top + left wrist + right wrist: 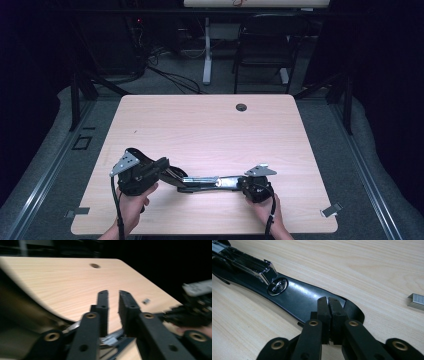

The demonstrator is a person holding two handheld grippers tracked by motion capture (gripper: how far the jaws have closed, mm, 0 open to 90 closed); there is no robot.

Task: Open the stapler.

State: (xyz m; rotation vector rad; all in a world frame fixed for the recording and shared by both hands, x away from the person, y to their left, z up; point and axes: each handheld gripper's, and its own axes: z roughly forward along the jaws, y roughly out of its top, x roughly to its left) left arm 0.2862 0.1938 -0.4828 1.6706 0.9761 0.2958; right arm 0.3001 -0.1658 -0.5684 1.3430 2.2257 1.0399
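A black stapler [200, 181] lies swung open on the wooden table [210, 130], near its front edge. Its chrome magazine [249, 263] is lifted off the flat black base [297, 296], with the round anvil [277, 286] bare. My right gripper [235, 182] is shut, pads together, its tips [328, 301] resting on the base's rounded end. My left gripper [172, 175] is at the stapler's other end, jaws a little apart [113, 296] with nothing between the pads. Stapler metal [110, 340] shows just under them.
A short strip of staples [415, 301] lies on the table right of the stapler's base. The table has a cable hole [241, 107] near its far edge. Tape marks [331, 210] sit at the front corners. A chair [265, 45] and desk leg stand beyond the table.
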